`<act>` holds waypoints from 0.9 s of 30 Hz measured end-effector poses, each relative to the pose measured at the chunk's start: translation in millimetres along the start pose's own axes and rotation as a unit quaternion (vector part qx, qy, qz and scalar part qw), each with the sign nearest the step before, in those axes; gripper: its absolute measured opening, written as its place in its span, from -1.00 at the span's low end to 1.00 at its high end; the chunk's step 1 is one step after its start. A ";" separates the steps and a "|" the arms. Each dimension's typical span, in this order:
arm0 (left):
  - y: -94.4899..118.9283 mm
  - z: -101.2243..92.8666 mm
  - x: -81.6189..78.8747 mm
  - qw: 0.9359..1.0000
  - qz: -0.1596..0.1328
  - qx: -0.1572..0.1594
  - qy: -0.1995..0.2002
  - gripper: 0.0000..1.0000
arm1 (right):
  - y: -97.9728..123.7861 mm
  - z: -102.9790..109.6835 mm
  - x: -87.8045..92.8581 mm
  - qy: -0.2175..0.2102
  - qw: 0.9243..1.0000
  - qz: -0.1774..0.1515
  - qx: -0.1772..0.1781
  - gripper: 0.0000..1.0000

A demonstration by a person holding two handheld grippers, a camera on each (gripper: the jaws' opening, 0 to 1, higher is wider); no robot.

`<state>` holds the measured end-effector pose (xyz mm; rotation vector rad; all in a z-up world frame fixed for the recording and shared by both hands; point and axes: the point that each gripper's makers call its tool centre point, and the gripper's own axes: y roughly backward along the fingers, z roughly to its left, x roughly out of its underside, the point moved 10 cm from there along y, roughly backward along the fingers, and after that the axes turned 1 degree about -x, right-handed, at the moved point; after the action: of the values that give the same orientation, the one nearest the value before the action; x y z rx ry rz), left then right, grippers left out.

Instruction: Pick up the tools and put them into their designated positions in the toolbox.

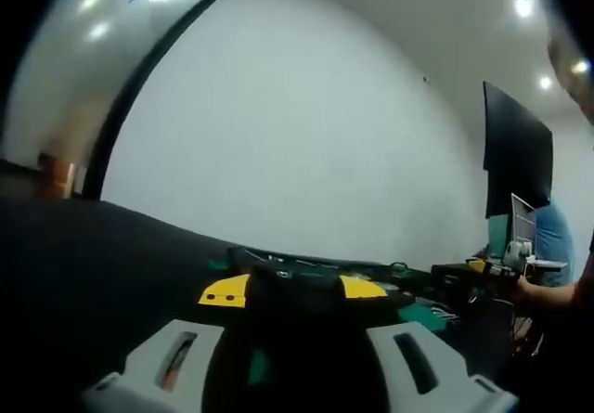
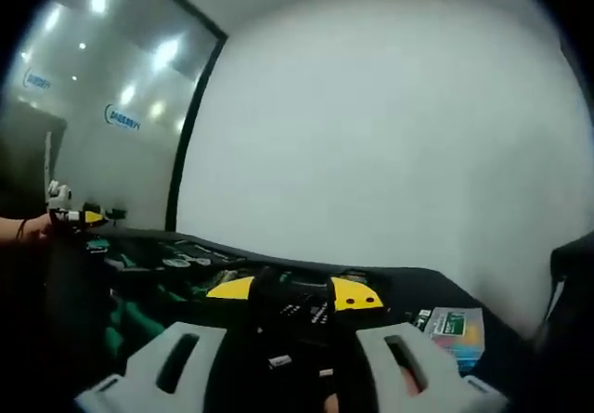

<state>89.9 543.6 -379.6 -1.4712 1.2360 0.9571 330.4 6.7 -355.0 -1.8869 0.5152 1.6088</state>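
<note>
- Pale grey plastic jaws of the left tool [image 1: 297, 362] rise from the bottom of the left gripper view, blocky and matte, each with a slot cut through it; they stand spread with nothing between them.
- Just past those jaws sits the toolbox [image 1: 288, 288], black with yellow corner pieces, low in the middle of the frame on the dark bench [image 1: 83, 274].
- Green-handled tools [image 1: 422, 313] lie on the bench at the lower right, small and hard to tell apart.
- At the far right edge, a hand [image 1: 534, 288] reaches toward a laptop [image 1: 522, 232].
- In the right gripper view, the right tool [image 2: 292, 362] shows the same grey slotted jaws, spread and holding nothing.
- Its toolbox [image 2: 292, 297] appears at lower centre, the black tray holding small dark pieces that are too blurred to name.
- More tools [image 2: 186, 260] lie at the lower left, and a small printed box [image 2: 455, 328] rests at the lower right.
- Smooth white wall [image 2: 390, 135] spans the background.
</note>
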 end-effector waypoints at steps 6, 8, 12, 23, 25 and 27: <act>6.2 -7.6 -6.0 0.999 -0.019 0.035 0.003 -0.28 | -1.2 0.5 0.8 0.012 1.000 0.002 -0.001 -0.45; 7.5 -18.4 -13.5 0.999 -0.002 0.051 -0.014 -0.28 | -1.7 -0.1 1.3 0.013 1.000 0.003 -0.001 -0.45; 5.5 -53.9 -30.0 0.985 0.082 0.122 -0.088 -0.31 | -3.0 1.2 1.6 0.023 1.000 0.005 -0.007 -0.45; -10.2 -117.3 -30.3 0.915 0.236 0.208 -0.254 -0.33 | -1.5 2.2 1.4 0.034 0.999 0.004 -0.013 -0.45; -10.2 -117.8 -26.9 0.905 0.260 0.216 -0.259 -0.42 | -1.7 2.3 1.5 0.037 0.999 0.005 -0.013 -0.45; -12.1 -112.7 -25.6 0.893 0.284 0.207 -0.281 -0.42 | -1.8 1.9 1.4 0.037 0.999 0.006 -0.013 -0.45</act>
<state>95.9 440.5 -326.3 -0.4322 1.3310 1.2845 330.4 9.5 -356.2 -1.9727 0.5396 1.5652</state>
